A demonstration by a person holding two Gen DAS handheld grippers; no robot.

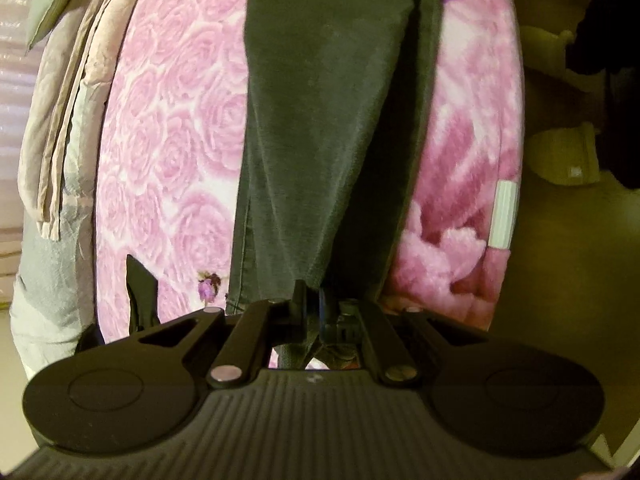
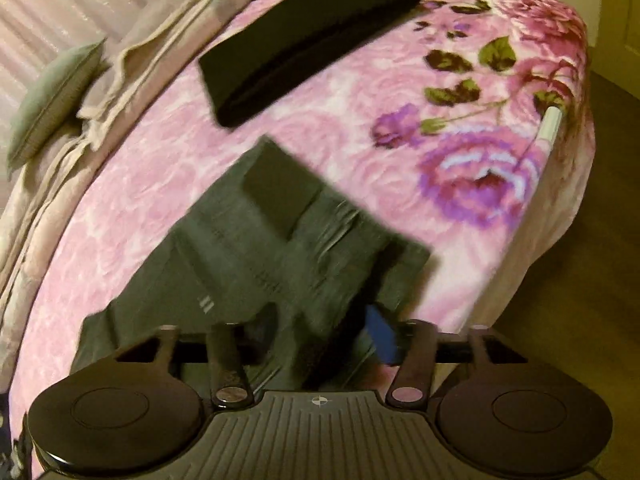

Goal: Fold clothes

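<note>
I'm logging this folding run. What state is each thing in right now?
Left tool: shut on dark green trousers.
Right tool: cannot tell, blurred, fabric covers the tips.
Dark green trousers: partly lifted, unfolded.
Black garment: folded, lying flat.
Pink floral blanket: spread flat.

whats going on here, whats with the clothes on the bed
A person with a handheld gripper in each hand is folding clothes on a bed covered by a pink floral blanket. The left gripper is shut on an edge of a dark green garment that stretches away across the blanket. The right gripper is over the same garment, partly folded here; its jaws look spread, but blur hides whether they grip cloth. A black folded item already lies farther back, near a pile of beige bedding.
</note>
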